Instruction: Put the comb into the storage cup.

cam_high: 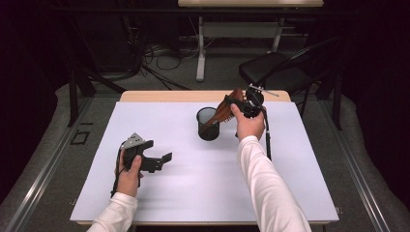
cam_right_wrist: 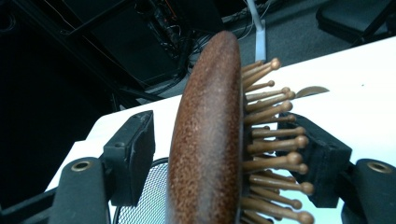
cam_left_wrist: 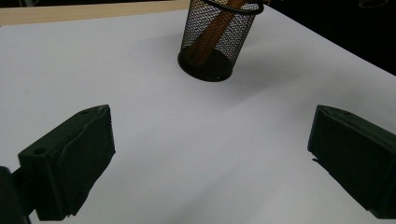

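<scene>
The person's left hand [cam_high: 128,173] rests low at the near left, holding the left gripper [cam_high: 155,159] level and pointing right with its jaws spread wide and nothing between them. The right arm, in a white sleeve, reaches far and up, and the right hand [cam_high: 250,124] holds the right gripper [cam_high: 237,102] raised, angled left. Its jaws stand apart.
</scene>
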